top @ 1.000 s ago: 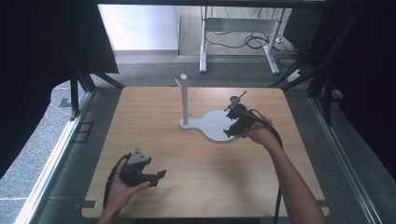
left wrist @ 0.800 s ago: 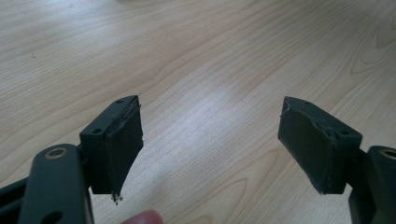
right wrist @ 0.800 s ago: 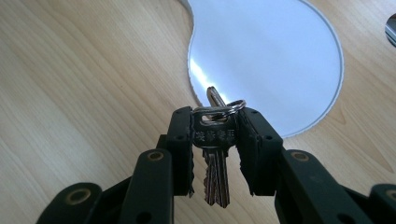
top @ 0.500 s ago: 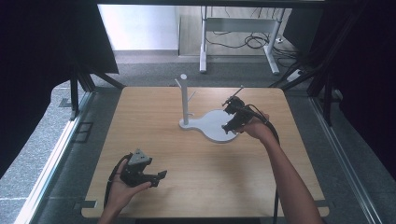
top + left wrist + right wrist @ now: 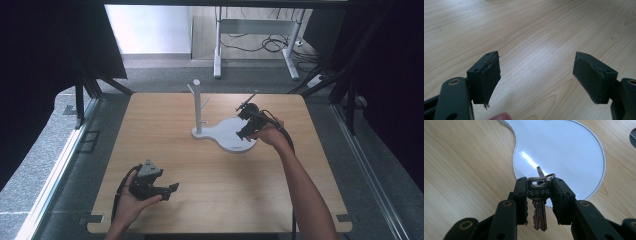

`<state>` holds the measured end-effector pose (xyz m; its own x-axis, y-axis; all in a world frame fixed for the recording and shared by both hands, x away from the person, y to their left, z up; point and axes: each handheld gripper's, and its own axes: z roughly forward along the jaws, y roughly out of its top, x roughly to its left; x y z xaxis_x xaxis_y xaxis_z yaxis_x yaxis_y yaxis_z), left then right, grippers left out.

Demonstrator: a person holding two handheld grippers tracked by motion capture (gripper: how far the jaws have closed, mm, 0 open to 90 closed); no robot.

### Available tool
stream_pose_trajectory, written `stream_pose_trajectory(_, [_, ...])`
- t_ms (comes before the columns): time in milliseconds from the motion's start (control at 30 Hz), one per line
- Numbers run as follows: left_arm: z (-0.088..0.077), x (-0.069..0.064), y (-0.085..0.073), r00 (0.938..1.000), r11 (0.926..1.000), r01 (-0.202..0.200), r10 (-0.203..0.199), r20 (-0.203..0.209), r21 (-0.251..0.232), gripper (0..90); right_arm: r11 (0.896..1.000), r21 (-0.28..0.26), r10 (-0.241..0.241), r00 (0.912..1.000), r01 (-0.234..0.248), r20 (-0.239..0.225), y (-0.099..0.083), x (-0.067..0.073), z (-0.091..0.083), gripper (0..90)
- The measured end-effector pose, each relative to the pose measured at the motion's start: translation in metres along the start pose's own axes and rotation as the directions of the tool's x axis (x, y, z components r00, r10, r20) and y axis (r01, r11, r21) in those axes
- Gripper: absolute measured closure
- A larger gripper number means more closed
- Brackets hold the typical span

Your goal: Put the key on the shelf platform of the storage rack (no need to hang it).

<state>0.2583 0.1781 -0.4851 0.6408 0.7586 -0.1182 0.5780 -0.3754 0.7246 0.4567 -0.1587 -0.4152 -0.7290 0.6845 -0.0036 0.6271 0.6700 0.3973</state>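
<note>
Keys [image 5: 539, 202]: two on one ring | right gripper [image 5: 539, 195] pinches them over white stand base [image 5: 564, 150] | left gripper [image 5: 536, 75] spread, nothing between, near-left.

My wooden table [image 5: 210, 200] stands on grey carpet [image 5: 60, 150]. Beyond it: a white desk frame [image 5: 255, 40], loose cables [image 5: 270, 45], dark curtains [image 5: 45, 55].

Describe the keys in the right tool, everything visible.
The keys are a small bunch of silver metal keys on a thin split ring. The front key has a squarish head stamped with characters, its toothed blade hanging down between the jaws; at least one more blade lies behind it, and another tip pokes up past the ring. The right tool is shut on the front key's head, one pad on each side. They hang over the round end of the white stand base, not touching it as far as the right gripper view shows.
</note>
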Motion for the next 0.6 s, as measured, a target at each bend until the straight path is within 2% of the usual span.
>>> stream_pose_trajectory(300, [0.0, 0.0, 0.0, 1.0, 1.0, 0.002, -0.002, 0.0, -0.004, 22.4, 1.0, 0.014, 0.009, 1.0, -0.009, 0.002, 0.006, -0.001, 0.016, 67.4])
stream_pose_trajectory(600, [0.0, -0.001, 0.001, 1.0, 1.0, -0.005, 0.005, 0.002, -0.003, 22.4, 1.0, 0.003, 0.024, 0.9997, -0.024, 0.002, 0.009, -0.006, 0.026, 67.4])
